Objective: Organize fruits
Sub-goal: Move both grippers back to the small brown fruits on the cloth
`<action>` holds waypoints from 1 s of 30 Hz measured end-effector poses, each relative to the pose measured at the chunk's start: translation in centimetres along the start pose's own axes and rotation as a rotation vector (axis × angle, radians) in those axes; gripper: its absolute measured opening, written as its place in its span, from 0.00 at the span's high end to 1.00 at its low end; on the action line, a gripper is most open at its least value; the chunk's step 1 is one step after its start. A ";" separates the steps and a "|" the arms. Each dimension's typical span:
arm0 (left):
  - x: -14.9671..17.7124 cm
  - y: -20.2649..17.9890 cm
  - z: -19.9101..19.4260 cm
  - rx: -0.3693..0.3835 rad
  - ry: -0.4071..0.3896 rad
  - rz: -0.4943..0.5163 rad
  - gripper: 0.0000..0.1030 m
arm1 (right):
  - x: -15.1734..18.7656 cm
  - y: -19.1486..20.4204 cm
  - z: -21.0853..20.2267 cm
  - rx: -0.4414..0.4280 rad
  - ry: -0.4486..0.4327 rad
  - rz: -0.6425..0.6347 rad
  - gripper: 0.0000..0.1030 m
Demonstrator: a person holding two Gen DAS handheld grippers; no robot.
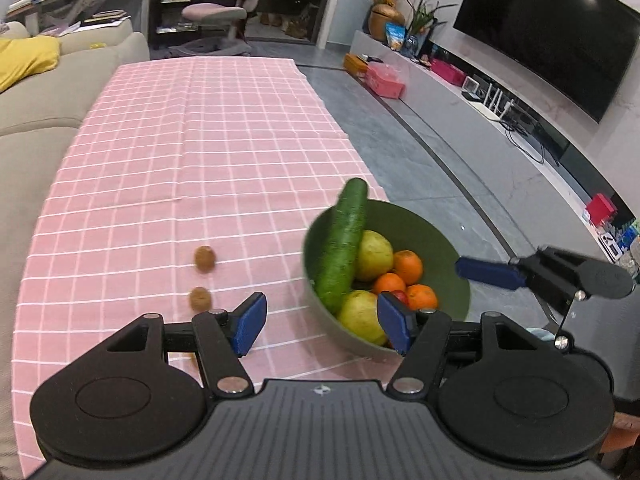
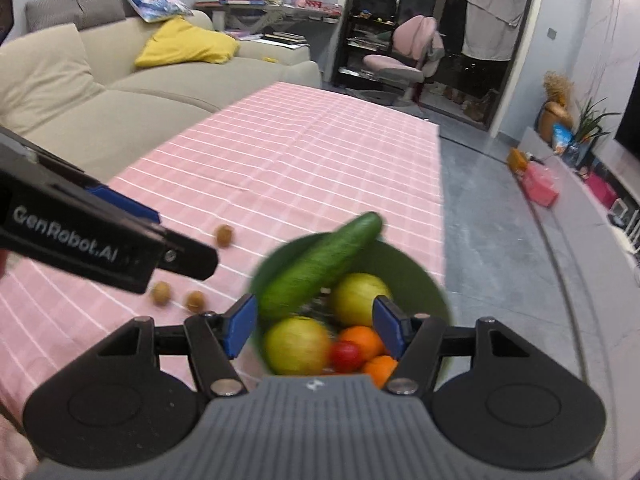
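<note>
Left gripper (image 1: 322, 322) jaws apart, empty; right gripper (image 2: 314, 326) likewise, above green bowl (image 2: 424, 280). Cucumber (image 2: 320, 266) leans across its rim over pears and oranges (edges blurred). Three small brown fruits (image 2: 161, 293) lie loose on pink checked cloth (image 2: 304, 152).
</note>
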State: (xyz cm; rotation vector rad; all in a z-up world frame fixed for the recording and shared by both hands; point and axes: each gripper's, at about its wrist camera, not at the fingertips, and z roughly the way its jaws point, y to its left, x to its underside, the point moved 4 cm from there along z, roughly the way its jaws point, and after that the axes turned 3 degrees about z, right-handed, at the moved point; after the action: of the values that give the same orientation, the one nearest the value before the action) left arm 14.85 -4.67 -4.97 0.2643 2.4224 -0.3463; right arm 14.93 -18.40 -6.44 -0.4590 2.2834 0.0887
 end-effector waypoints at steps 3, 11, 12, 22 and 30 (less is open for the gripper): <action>0.5 1.0 -0.4 -0.010 -0.007 -0.001 0.29 | 0.0 1.8 0.2 -0.042 0.008 -0.007 0.40; 1.8 3.6 -0.6 -0.041 0.002 -0.025 0.37 | 0.0 5.3 1.8 -0.104 0.037 -0.054 0.40; 2.0 3.8 -0.5 -0.049 0.005 -0.027 0.38 | 0.1 5.6 2.1 -0.107 0.040 -0.060 0.40; 3.4 6.9 0.5 -0.087 -0.024 -0.025 0.50 | 0.4 8.4 4.5 -0.112 0.049 -0.162 0.41; 4.8 10.1 0.8 0.004 0.006 -0.184 0.51 | 0.8 10.2 6.1 -0.130 0.047 -0.287 0.51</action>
State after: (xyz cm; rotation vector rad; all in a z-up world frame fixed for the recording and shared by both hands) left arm 14.50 5.05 -10.44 0.0434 2.4587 -0.4329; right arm 15.10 -7.92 -12.05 -0.8590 2.2408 0.0835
